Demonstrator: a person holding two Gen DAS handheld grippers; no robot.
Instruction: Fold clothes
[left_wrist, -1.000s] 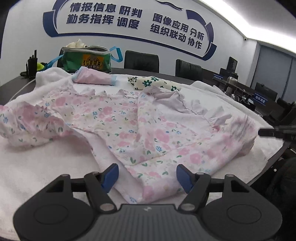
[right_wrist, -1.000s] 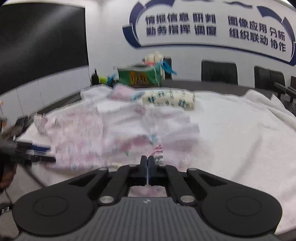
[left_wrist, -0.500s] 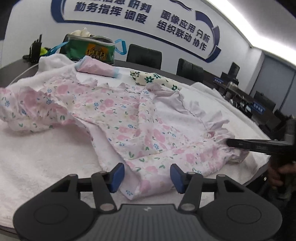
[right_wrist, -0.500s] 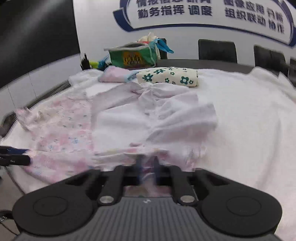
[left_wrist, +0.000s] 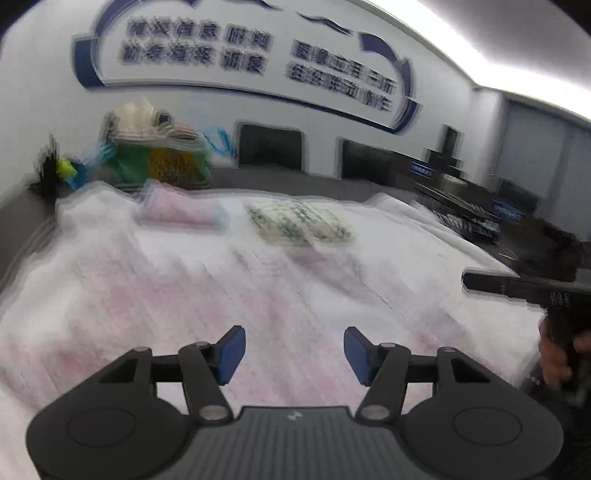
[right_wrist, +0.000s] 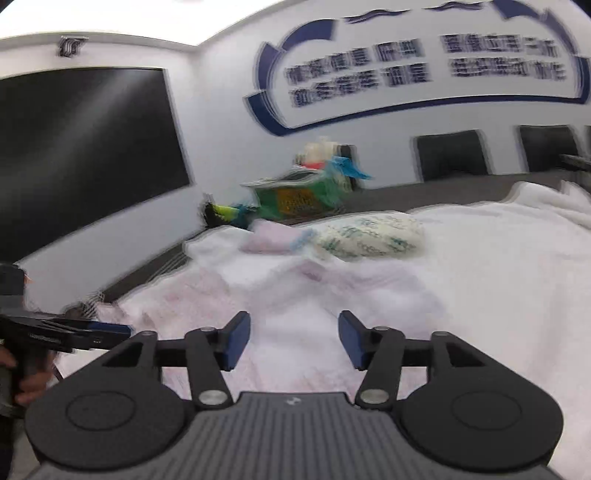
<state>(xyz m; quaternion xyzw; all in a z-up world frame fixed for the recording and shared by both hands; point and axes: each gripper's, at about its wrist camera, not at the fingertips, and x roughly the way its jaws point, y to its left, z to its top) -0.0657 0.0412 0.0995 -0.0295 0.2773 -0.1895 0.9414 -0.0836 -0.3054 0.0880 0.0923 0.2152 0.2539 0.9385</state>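
While both views are smearing with motion, the left tongs (left_wrist: 293, 350) and the right tongs (right_wrist: 294, 339) are standing released, gripping nothing, where half a second ago the right pair was just parting from the hem. The pink floral garment (left_wrist: 207, 295) is lying spread on the white towel (right_wrist: 498, 280) covering the tabletop, directly ahead of and beneath both tongs. Beyond them, two folded pieces, a pink one (left_wrist: 181, 212) and a green-flowered one (right_wrist: 369, 238), are waiting before the green bag (right_wrist: 295, 199). Judging by this, one drag is ending and both tongs are lifting to pick fresh grasp points for folding.
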